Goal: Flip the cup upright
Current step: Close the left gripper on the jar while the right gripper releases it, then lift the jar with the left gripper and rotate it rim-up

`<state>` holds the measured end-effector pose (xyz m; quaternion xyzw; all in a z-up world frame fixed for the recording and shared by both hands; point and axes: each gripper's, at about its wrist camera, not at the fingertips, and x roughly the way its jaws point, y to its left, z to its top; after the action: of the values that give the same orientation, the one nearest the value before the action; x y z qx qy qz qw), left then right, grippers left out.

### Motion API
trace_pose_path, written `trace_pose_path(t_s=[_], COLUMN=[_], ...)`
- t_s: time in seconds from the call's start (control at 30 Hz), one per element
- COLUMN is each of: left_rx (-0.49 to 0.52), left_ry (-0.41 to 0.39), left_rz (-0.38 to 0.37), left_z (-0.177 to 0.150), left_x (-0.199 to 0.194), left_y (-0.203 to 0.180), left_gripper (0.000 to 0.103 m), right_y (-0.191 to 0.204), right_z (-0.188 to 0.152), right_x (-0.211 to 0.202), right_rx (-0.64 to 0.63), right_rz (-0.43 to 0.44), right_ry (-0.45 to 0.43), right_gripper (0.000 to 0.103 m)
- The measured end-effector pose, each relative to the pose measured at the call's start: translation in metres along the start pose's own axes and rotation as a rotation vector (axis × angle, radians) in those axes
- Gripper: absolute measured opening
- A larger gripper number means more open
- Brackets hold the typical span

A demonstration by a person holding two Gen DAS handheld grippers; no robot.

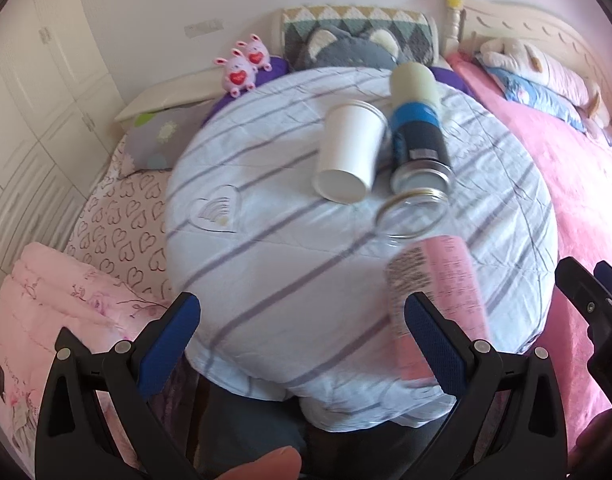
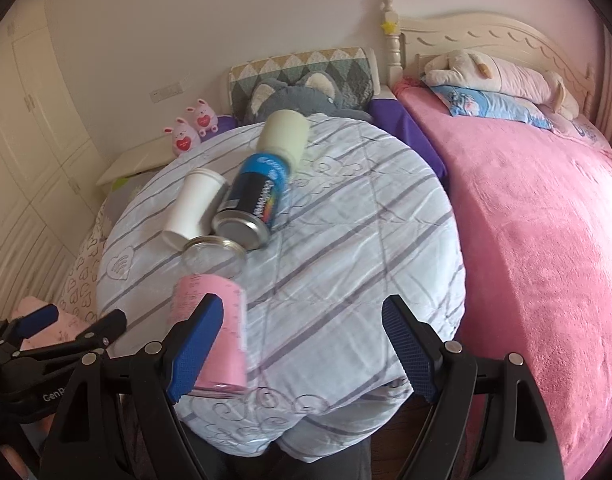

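A white paper cup [image 1: 348, 152] lies on its side on the round table with the striped cloth [image 1: 266, 272], its base toward me; it also shows in the right wrist view [image 2: 194, 208]. My left gripper [image 1: 302, 324] is open and empty near the table's front edge, well short of the cup. My right gripper [image 2: 302, 328] is open and empty over the front of the table [image 2: 346, 240], to the right of the cup. The right gripper also shows at the right edge of the left wrist view [image 1: 594, 300].
A blue and black spray can [image 1: 418, 140] with a cream cap lies right of the cup. A clear glass jar [image 1: 410, 212] and a pink can [image 1: 446, 292] lie nearer me. A pink bed [image 2: 538, 240], pillows and plush toys [image 1: 242, 64] surround the table.
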<state>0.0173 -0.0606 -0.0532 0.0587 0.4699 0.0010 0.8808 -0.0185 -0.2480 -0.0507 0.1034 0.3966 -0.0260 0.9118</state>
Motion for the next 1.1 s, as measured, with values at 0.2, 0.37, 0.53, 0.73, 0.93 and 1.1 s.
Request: trace_pose_path(t_s=[0.2,0.37,0.53,0.73,0.93,1.1], left_rx=[-0.027,-0.043,-0.030,-0.031,-0.036,-0.059], left_ry=[0.048,0.069,0.081,0.112,0.134,0.166], left_rz=[-0.008,-0.034,-0.047,-0.064,-0.084,-0.109], left_z=[0.011,0.019,0.022,0.023,0.025,0.026], left_x=[0.014,0.018,0.023,0.037,0.049,0.063], left_y=[-0.023,-0.035,-0.047,-0.056,-0.066,-0.068], left_gripper=[0.103,0.103,0.103,0.103,0.103,0.101], right_y=[-0.028,-0.042,-0.049,-0.052,-0.059,-0.065], right_z=[0.009,0.014,0.017,0.016,0.018,0.020], right_x=[0.014,0.028,0.040,0.049,0.053,0.057], right_rx=[0.025,0.036,0.049,0.051,0.060,0.059], right_rz=[0.015,0.031,0.048,0.054,0.050,0.036], right_ry=[0.014,0.030,0.046,0.064,0.071,0.078], right_gripper=[0.083,0.083,0.083,0.083,0.083,0.083])
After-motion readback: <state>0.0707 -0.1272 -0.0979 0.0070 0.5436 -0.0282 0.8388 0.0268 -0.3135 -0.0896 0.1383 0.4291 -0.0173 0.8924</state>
